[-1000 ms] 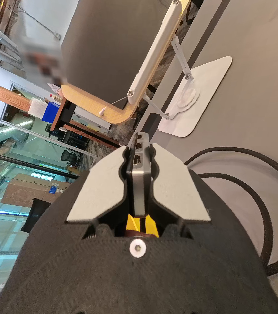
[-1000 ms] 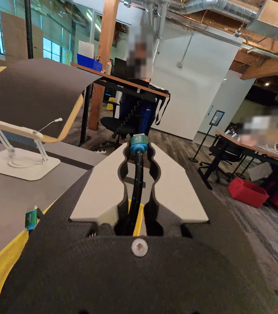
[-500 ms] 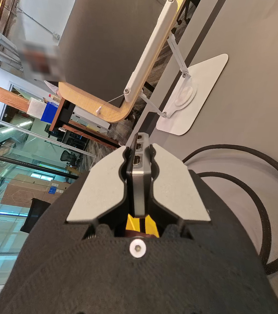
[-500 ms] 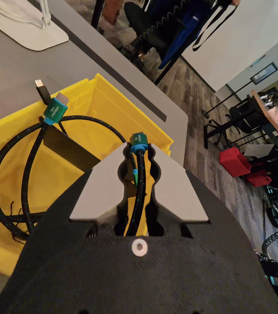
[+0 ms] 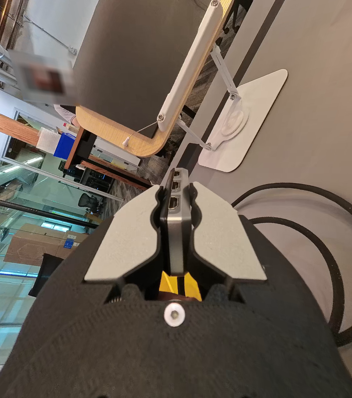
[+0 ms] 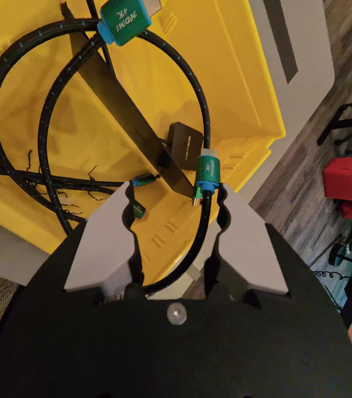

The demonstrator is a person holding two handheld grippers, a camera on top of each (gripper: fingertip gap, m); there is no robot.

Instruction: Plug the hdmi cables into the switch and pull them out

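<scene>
Switch clamped on the left, cable hanging loose on the right

The left gripper [image 5: 175, 191] is squeezing the grey switch [image 5: 176, 226] edge-on above the grey table [image 5: 321, 129], its three ports facing away and bare. The right gripper [image 6: 174, 187] is gaping wide over the yellow bin [image 6: 224, 71], the green-plugged hdmi cable [image 6: 207, 172] lying loose against its right finger.

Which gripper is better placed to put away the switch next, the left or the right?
Left, probably. The left gripper is shut on the switch; the right gripper is open over the yellow bin.
</scene>
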